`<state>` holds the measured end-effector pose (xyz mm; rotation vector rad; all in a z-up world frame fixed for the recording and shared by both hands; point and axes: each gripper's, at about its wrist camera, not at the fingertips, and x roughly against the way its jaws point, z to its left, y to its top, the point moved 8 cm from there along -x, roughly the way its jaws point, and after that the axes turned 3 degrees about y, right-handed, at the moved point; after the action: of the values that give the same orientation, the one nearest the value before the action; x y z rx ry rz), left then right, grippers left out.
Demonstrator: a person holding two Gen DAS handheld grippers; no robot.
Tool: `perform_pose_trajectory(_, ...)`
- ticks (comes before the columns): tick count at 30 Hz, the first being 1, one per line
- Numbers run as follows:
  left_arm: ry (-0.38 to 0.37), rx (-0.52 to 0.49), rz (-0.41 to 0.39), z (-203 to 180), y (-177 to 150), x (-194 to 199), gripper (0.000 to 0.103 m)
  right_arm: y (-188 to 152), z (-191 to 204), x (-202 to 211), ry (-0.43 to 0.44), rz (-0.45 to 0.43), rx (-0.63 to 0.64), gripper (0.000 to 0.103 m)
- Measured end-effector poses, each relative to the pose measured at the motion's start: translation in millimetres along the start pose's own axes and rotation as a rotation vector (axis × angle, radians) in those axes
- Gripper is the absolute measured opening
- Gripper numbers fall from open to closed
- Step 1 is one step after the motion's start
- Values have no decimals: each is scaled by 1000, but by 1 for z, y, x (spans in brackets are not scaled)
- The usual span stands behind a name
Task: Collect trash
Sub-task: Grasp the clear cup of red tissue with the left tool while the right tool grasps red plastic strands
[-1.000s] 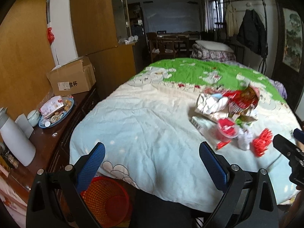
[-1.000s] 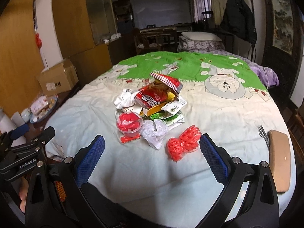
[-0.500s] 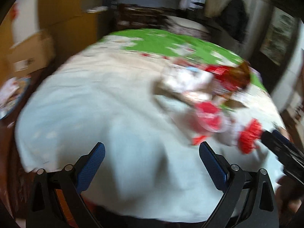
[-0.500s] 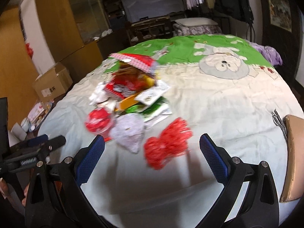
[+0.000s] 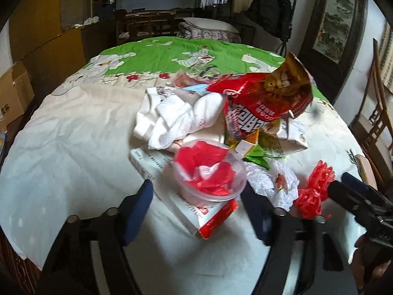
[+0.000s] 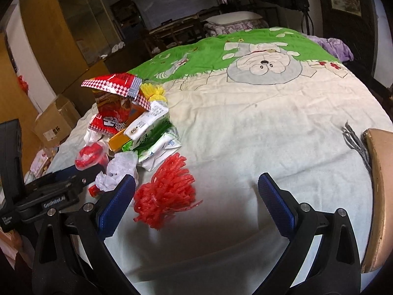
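Note:
A heap of trash lies on the cloth-covered round table (image 5: 61,147). In the left wrist view my open left gripper (image 5: 199,204) straddles a clear plastic cup of red scraps (image 5: 211,172) that rests on a flat white-and-red box (image 5: 208,216). Behind are crumpled white paper (image 5: 179,118), a red snack bag (image 5: 260,98) and a white plastic bag (image 5: 272,179). In the right wrist view my open right gripper (image 6: 196,196) hovers just right of a red mesh net (image 6: 167,194), empty. The snack bag (image 6: 115,113) and the cup (image 6: 89,157) sit to its left.
A wooden chair (image 6: 378,196) stands at the table's right edge, with another chair (image 5: 373,123) beyond. A cardboard box (image 6: 56,123) sits on the sideboard at the left. The far half of the cloth is green (image 6: 245,46).
Both grippers have moved forward over the table toward the trash heap. The left one now reaches the plastic cup; the right one has come close to the red net.

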<state>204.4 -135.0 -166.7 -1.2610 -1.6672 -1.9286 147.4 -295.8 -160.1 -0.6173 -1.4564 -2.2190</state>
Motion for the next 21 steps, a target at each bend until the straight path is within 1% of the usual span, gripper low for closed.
perform_pose_trajectory(4,-44,-14,-6,-8,3,1,72,-4,8,-3,21,11,12,96)
perform_pose_trajectory(7,-22,-34,-21,-12,9,-2,72,-4,10,-6,16,12,16,96)
perform_pose_trajectory(8,-13,-36,-24,-12,10,-3,70,-3,10,-8,19,10,14,96)
perform_pose_trajectory(9,-10,-36,-27,-11,12,-4,64,-3,10,-8,22,7,13,96)
perform_pose_trajectory(10,-26,-34,-27,-12,13,-3,54,-2,11,-9,27,2,16,94)
perform_pose_trajectory(11,-46,-30,-25,-12,14,-2,54,-2,13,-10,35,0,23,90)
perform_pose_trajectory(13,-59,-19,-43,-9,14,7,54,-3,17,-11,52,13,35,60)
perform_pose_trajectory(14,-58,-17,-56,-6,14,13,54,-4,19,-11,65,20,35,55)
perform_pose_trajectory(16,-59,-11,-71,-2,15,25,54,-2,22,-7,85,18,25,33)
perform_pose_trajectory(17,-62,-5,-79,0,15,32,54,-1,24,-4,87,14,26,30)
perform_pose_trajectory(21,-57,14,-126,6,17,65,54,11,34,19,76,-54,60,26)
